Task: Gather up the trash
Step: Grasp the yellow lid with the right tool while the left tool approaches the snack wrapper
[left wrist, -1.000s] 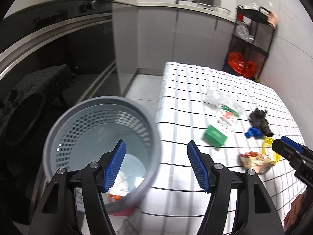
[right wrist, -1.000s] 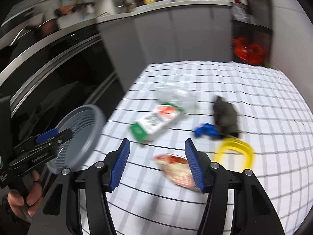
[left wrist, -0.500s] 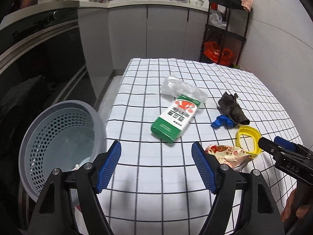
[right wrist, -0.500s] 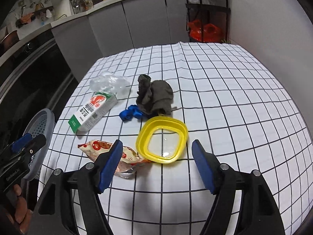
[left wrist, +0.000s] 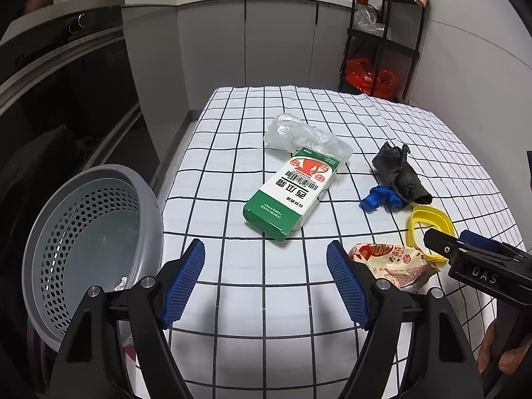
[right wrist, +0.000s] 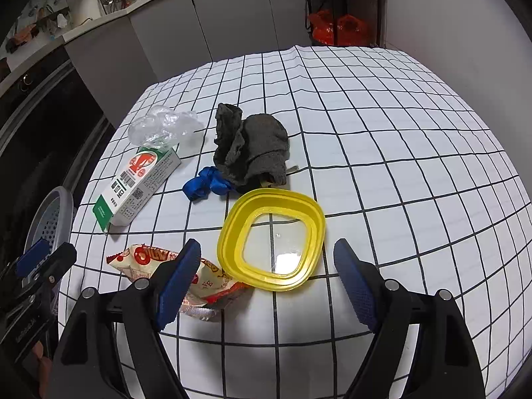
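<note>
On the checked tablecloth lie a green and white carton [left wrist: 294, 193] [right wrist: 138, 188], a clear crumpled plastic bag [left wrist: 304, 138] [right wrist: 161, 128], a dark grey rag [left wrist: 400, 174] [right wrist: 254, 146], a blue scrap [left wrist: 379, 198] [right wrist: 206, 184], a yellow lid [left wrist: 429, 232] [right wrist: 271, 239] and a red and white snack wrapper [left wrist: 390, 262] [right wrist: 212, 282]. A grey perforated bin [left wrist: 86, 246] [right wrist: 50, 219] stands off the table's left edge. My left gripper [left wrist: 266, 286] is open and empty over the table's near edge. My right gripper [right wrist: 267, 282] is open and empty, just short of the yellow lid.
A dark oven front [left wrist: 63, 76] and grey cabinets [left wrist: 246, 40] run along the left and back. A black shelf rack [left wrist: 382, 43] with red bags stands at the far right by the white wall. The table's [right wrist: 399, 133] right half holds only the cloth.
My left gripper has swung right, from over the bin to the table. My right gripper has turned right and come closer to the yellow lid.
</note>
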`<state>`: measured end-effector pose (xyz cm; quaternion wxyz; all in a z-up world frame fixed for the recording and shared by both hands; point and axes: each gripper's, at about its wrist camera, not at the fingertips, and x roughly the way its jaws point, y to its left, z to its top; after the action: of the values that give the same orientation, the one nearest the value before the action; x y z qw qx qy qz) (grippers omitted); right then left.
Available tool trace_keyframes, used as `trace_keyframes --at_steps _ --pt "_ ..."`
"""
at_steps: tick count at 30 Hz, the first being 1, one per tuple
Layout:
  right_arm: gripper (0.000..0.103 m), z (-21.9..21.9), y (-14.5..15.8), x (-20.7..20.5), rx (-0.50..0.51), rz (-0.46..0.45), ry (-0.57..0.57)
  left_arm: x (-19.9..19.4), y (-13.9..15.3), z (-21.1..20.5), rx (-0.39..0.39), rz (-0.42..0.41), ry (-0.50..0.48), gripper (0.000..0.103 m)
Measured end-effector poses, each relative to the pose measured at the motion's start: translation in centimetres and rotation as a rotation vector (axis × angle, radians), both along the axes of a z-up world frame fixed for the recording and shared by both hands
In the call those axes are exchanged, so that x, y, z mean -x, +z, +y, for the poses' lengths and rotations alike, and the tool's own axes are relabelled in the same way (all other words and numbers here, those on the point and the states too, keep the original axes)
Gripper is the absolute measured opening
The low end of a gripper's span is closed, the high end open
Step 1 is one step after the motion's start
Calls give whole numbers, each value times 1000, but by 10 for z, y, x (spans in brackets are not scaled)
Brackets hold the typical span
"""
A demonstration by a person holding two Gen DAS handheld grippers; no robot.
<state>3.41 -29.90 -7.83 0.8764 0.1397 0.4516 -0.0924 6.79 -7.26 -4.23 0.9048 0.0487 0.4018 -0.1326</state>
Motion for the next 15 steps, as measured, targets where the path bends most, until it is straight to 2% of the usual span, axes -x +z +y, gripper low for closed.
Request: trace_keyframes --at_steps 7,15 --pt "80 2 -6 -11 -5 19 -20 -2 -2 1 3 7 -2 74" --pt "80 4 -20 -21 19 83 -36 0 -3 1 6 10 -10 74"
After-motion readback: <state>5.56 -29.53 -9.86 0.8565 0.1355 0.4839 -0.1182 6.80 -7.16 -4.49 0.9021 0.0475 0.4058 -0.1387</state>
